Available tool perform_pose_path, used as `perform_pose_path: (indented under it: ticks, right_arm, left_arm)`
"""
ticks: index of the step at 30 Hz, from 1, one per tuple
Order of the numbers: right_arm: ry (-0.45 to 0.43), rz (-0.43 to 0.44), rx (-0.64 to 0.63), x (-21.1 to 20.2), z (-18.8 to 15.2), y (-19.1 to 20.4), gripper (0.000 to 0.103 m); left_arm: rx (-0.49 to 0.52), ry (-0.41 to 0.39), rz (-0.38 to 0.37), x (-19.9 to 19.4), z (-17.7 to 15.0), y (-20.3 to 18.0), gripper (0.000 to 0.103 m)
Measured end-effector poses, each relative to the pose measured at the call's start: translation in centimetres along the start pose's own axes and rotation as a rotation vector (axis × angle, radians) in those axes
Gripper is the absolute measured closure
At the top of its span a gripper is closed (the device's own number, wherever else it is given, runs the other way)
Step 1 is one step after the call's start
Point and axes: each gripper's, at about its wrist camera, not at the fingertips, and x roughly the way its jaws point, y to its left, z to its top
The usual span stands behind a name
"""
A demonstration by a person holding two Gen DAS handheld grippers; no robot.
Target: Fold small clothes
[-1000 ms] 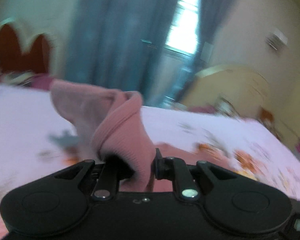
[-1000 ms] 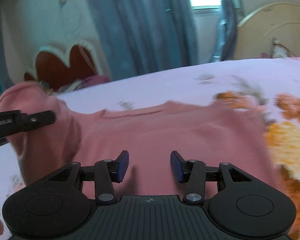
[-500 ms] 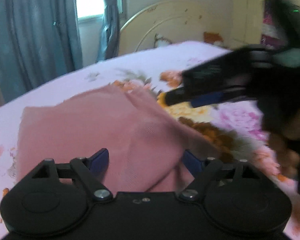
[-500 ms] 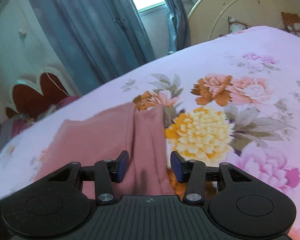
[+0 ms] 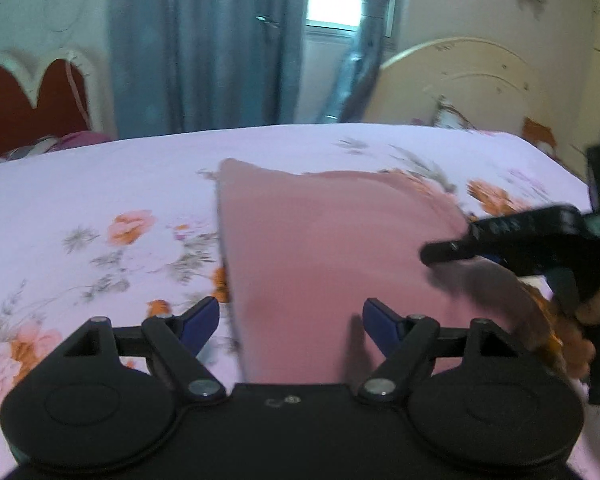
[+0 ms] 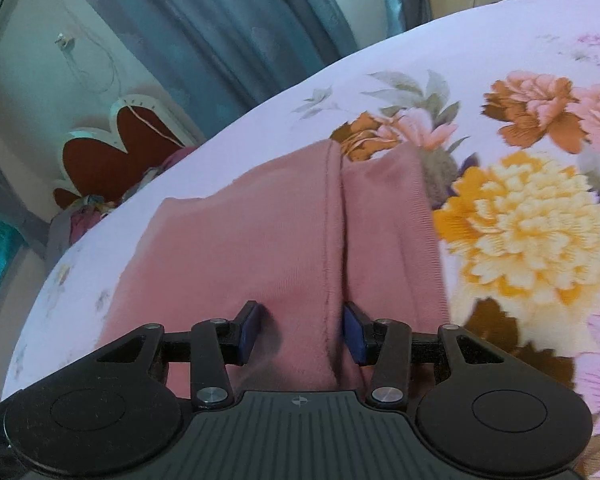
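Observation:
A pink knit garment [image 5: 320, 240] lies flat on the flowered bed sheet [image 5: 99, 200]. My left gripper [image 5: 291, 320] hovers open over its near left edge, with cloth below the gap and the pads clear of it. In the right wrist view the garment [image 6: 239, 248] shows a folded-over flap [image 6: 388, 220] meeting a seam line. My right gripper [image 6: 300, 330] stands open just above that seam, nothing pinched. From the left wrist view, one of the right gripper's black fingers [image 5: 460, 246] reaches over the garment's right side, blurred, with a hand [image 5: 580, 344] behind it.
The bed sheet [image 6: 500, 60] spreads wide around the garment. A red heart-shaped headboard [image 5: 27, 104] stands at the far left, a cream headboard [image 5: 460, 80] at the far right, and blue curtains [image 5: 203, 48] hang behind the bed.
My left gripper has let go of the bunched pink cloth and opened wide; the garment now lies flat. My right gripper has sunk closer to the garment's right part, its jaws unchanged.

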Motion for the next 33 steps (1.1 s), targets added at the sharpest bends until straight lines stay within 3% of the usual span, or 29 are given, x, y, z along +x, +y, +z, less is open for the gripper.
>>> perform_pose_path:
  ticks: [1, 2, 4, 6, 13, 17, 20, 21, 26, 33]
  right_arm:
    - [0.010, -0.003, -0.020, 0.1, -0.1, 0.3, 0.064]
    - [0.021, -0.003, -0.031, 0.3, -0.1, 0.4, 0.078]
    - [0.021, -0.003, -0.032, 0.5, 0.0, 0.4, 0.089]
    - [0.014, -0.011, -0.047, 0.4, 0.1, 0.7, 0.091]
    - [-0.078, -0.060, -0.117, -4.7, 0.7, 1.6, 0.093]
    - [-0.019, -0.143, -0.076, -4.2, -0.6, -0.7, 0.092]
    - [-0.018, -0.109, 0.006, -4.1, -0.9, -1.9, 0.091]
    - [-0.027, -0.095, 0.029, -4.7, -0.9, -2.0, 0.087]
    - [-0.040, -0.053, 0.020, -8.0, -1.7, -2.2, 0.084]
    - [-0.007, -0.118, -0.031, -9.4, -4.9, -2.3, 0.084]
  left_arm:
    - [-0.006, -0.002, 0.006, 0.0, 0.0, 0.2, 0.026]
    - [-0.008, -0.002, 0.011, -0.1, 0.0, 0.4, 0.026]
    - [-0.012, -0.005, 0.019, -0.1, 0.1, 0.7, 0.026]
    - [-0.014, -0.007, 0.021, 0.2, 0.4, 0.8, 0.026]
    - [-0.050, -0.030, -0.042, 0.4, 1.3, 0.5, 0.025]
    - [-0.050, 0.035, -0.075, 2.3, 0.5, -0.7, 0.024]
    - [-0.086, 0.080, -0.084, 3.3, -0.4, -0.7, 0.023]
    - [-0.098, 0.080, -0.084, 3.3, -0.5, -0.5, 0.022]
    - [-0.100, 0.088, -0.091, 3.2, -0.7, -0.1, 0.021]
    - [-0.110, 0.125, -0.100, 3.3, -1.7, -0.3, 0.022]
